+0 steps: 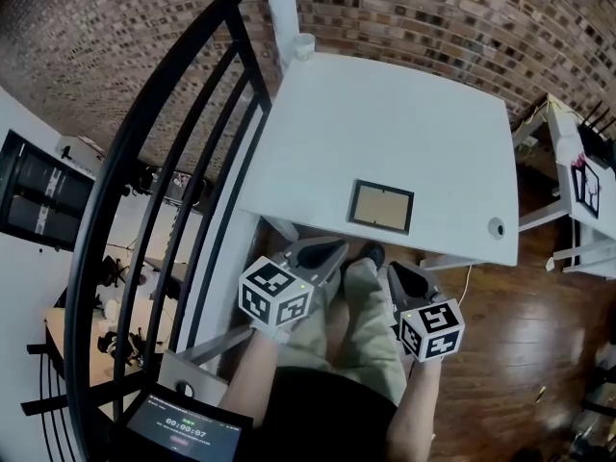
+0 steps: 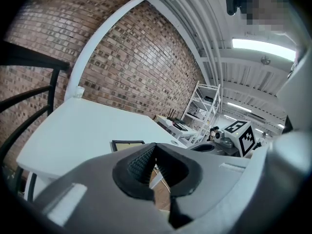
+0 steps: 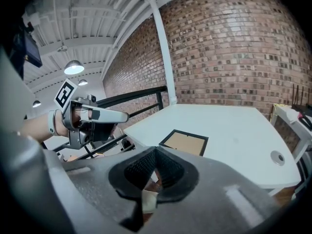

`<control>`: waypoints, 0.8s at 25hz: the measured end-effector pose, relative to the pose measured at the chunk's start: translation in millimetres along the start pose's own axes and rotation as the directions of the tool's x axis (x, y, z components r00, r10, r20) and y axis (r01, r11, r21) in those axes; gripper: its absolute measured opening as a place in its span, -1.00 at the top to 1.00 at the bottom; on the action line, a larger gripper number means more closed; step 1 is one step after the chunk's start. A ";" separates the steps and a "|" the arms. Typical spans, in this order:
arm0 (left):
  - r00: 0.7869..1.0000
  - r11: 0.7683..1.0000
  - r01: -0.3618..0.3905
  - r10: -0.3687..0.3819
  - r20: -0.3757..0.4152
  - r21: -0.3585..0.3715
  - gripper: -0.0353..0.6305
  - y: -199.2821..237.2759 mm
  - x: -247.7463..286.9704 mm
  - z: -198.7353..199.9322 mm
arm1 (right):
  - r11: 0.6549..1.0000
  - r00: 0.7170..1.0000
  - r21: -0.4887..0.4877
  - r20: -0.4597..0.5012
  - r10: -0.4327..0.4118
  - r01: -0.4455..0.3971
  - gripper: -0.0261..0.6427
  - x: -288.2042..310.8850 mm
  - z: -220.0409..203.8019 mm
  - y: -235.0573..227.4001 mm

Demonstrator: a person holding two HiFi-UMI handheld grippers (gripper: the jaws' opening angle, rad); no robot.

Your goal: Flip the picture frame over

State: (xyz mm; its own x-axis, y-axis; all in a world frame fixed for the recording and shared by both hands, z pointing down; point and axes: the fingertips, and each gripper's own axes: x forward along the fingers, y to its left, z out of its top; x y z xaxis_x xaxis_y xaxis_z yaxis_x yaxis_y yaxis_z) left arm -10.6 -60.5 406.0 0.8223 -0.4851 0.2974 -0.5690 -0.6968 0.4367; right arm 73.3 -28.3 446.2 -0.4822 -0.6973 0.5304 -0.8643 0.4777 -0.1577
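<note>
text | tablet screen (image 1: 183,429): timer digits, apparently 00:00:07 | two marker cubes (image 1: 277,295) (image 1: 430,328): black-and-white square codes, no letters | nothing else legible

1. Bright, even indoor light; the white counter (image 1: 385,133) is near-blown.
2. Sources: ceiling strip light (image 2: 263,45) in the left gripper view, pendant lamp (image 3: 74,67) in the right gripper view. Both clipped white.
3. Shadows soft, diffuse.
4. Heavy fisheye: railing (image 1: 120,162) and brick wall (image 1: 433,17) bow at the edges. Both gripper views have black vignette corners.
5. Left tongs (image 2: 155,147) and right tongs (image 3: 156,152) sit close to the lens and look slightly soft; background sharp.
</note>
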 end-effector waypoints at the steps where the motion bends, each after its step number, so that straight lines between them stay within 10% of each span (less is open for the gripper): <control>1: 1.000 1.000 0.000 0.000 -0.005 -0.005 0.85 0.9 1.8 -2.1 | 1.000 1.000 0.008 -0.004 -0.001 0.001 0.95 0.9 -1.9 -1.6; 20: 0.998 0.997 0.008 -0.013 -0.065 -0.075 0.85 22.9 39.7 -36.0 | 0.996 0.999 0.092 -0.054 -0.004 0.009 0.95 30.0 -34.6 -33.5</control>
State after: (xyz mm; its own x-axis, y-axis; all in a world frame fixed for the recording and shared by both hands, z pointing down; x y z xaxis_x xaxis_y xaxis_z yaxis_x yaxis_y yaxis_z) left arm 9.2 -76.7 458.3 0.8280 -0.4407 0.3466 -0.5607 -0.6590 0.5014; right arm 92.8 -46.8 496.3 -0.4704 -0.6693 0.5752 -0.8780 0.4201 -0.2293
